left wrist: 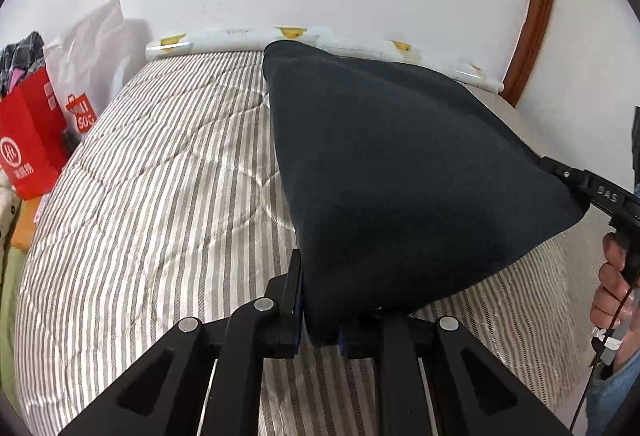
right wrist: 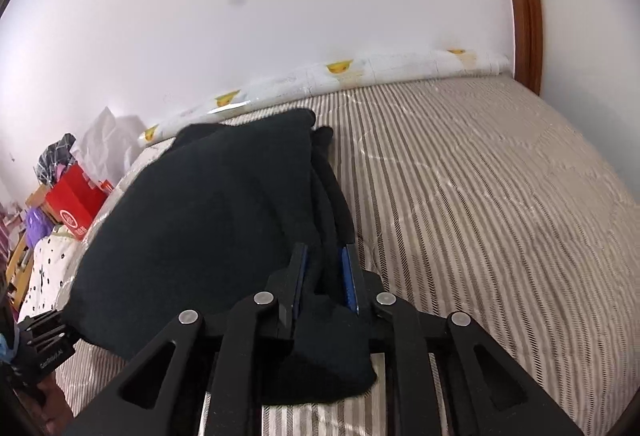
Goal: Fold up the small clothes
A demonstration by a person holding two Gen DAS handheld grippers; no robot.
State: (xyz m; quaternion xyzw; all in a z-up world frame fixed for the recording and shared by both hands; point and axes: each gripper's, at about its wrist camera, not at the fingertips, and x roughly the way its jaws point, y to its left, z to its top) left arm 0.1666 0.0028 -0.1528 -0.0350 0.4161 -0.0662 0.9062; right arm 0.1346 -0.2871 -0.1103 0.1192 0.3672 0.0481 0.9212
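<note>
A black garment (left wrist: pixel 400 171) is stretched taut and lifted above the striped bed quilt (left wrist: pixel 160 175). My left gripper (left wrist: pixel 320 308) is shut on its near corner. My right gripper shows in the left wrist view (left wrist: pixel 560 171) at the right, pinching the garment's other corner, with a hand on its handle. In the right wrist view the black garment (right wrist: pixel 208 211) runs from my right gripper (right wrist: pixel 324 276), whose jaws clamp a fold of cloth, to the left gripper's body (right wrist: pixel 44 336) at the lower left. The garment's far end rests on the quilt (right wrist: pixel 480 195).
A rolled white mat with yellow prints (left wrist: pixel 248 35) lies along the wall at the far bed edge. A red bag (left wrist: pixel 28 143) and a white plastic bag (left wrist: pixel 96 47) stand left of the bed. A wooden door frame (left wrist: pixel 536 7) is at the right.
</note>
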